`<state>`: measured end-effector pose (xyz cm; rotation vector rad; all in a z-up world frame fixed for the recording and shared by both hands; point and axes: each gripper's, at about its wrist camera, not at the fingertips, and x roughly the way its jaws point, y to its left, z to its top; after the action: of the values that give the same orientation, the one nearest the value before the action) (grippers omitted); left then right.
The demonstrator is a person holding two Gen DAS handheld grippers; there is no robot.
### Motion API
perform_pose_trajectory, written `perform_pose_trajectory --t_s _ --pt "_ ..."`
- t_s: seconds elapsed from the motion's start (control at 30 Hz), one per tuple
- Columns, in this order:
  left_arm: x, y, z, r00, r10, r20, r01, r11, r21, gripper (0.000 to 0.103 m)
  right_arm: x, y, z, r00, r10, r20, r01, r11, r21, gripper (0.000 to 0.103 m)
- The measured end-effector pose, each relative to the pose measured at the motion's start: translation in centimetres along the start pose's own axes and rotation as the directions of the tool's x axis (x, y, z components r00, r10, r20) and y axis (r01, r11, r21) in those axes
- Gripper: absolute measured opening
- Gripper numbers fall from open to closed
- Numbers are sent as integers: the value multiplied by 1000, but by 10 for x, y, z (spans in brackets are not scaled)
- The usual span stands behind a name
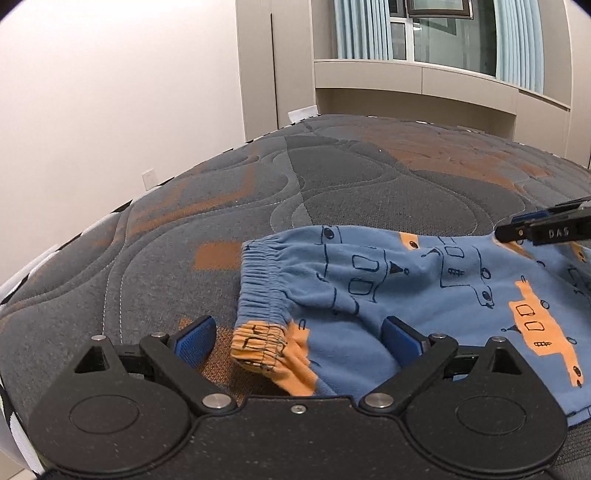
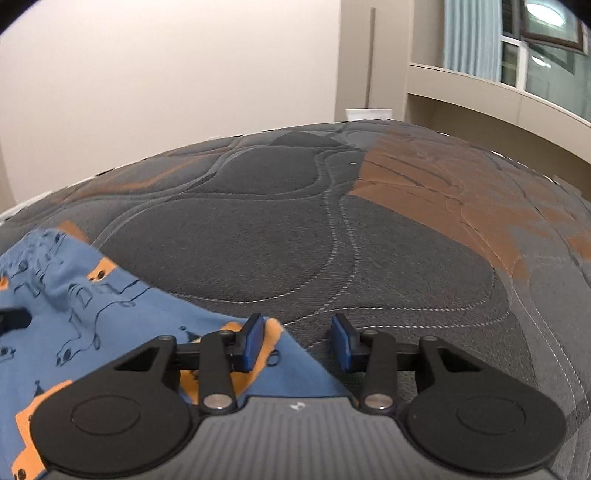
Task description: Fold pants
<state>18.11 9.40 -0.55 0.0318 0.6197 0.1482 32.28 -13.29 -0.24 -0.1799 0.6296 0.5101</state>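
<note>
Small blue pants (image 1: 424,288) with orange patches and dark line drawings lie on the grey and orange quilted mattress (image 1: 221,206). Their gathered waistband (image 1: 258,280) faces left. My left gripper (image 1: 299,336) is open, its jaws wide on either side of the waistband's near orange corner (image 1: 266,347). My right gripper (image 2: 298,341) is open just above the pants' right edge (image 2: 288,354); the pants (image 2: 110,302) spread to its left. The right gripper also shows at the right edge of the left wrist view (image 1: 546,230), over the far edge of the pants.
The mattress (image 2: 332,236) stretches far ahead of both grippers. Its left edge (image 1: 55,254) drops off beside a pale wall. Beige cabinets and a curtained window (image 1: 424,33) stand behind the bed.
</note>
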Motion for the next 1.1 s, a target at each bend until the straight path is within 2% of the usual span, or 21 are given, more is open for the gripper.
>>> perform_pose_trajectory --t_s 0.03,0.07,0.13,0.17,0.2,0.3,0.37,0.47,0.5,0.57,0.73,0.8,0.87,0.93,1.0,1.03,1.1 --pt "-2 -1 0 1000 5 4 -5 1000 4 97 -2 -2 0 1000 -6 5 6 1000 12 53" --pt "-4 -3 0 1000 9 9 -10 1000 7 97 -3 -3 1 1000 -25 12 25 1000 19 55" --pt "-12 -5 1 1000 7 26 -7 1000 1 98 -16 -2 0 995 -90 34 89 996 26 55" --pt "-16 -7 2 999 -5 37 5 1000 -2 100 -24 1 -1 994 -96 44 95 995 27 55" --pt "-21 -11 3 999 -16 51 16 1000 -3 101 -36 4 -5 995 -80 58 79 997 25 59" --pt "-33 -24 6 995 -43 89 42 999 17 102 -69 19 -21 997 -15 72 16 1000 -10 81" --pt "-38 -36 8 994 -54 96 51 998 37 102 -90 37 -41 998 -10 61 15 997 -81 84" --pt "-44 -53 11 991 -88 98 83 995 51 102 -105 61 -72 995 -96 33 101 969 -226 91" --pt "-45 -59 11 991 -97 94 92 994 57 102 -114 65 -83 988 -139 65 151 953 -261 94" --pt "-46 -74 11 989 -121 82 115 990 81 102 -127 66 -95 978 -193 84 208 942 -263 99" --pt "-51 -124 10 978 -200 51 189 967 172 102 -175 35 -127 962 -255 101 266 956 -125 103" --pt "-53 -143 9 974 -221 49 208 958 197 102 -202 14 -141 950 -287 123 291 956 -19 103" --pt "-54 -165 10 968 -246 47 230 947 223 102 -229 -8 -157 932 -338 134 328 940 90 103" --pt "-53 -190 11 960 -278 44 258 932 254 102 -252 -34 -172 901 -415 125 382 897 221 103" --pt "-50 -217 12 949 -315 35 291 910 294 102 -271 -59 -186 880 -464 101 406 845 347 103" --pt "-48 -231 13 943 -332 28 307 898 315 102 -280 -76 -195 876 -476 79 403 812 422 103" --pt "-41 -257 14 934 -358 9 333 877 347 102 -290 -98 -207 882 -467 54 370 760 534 103"
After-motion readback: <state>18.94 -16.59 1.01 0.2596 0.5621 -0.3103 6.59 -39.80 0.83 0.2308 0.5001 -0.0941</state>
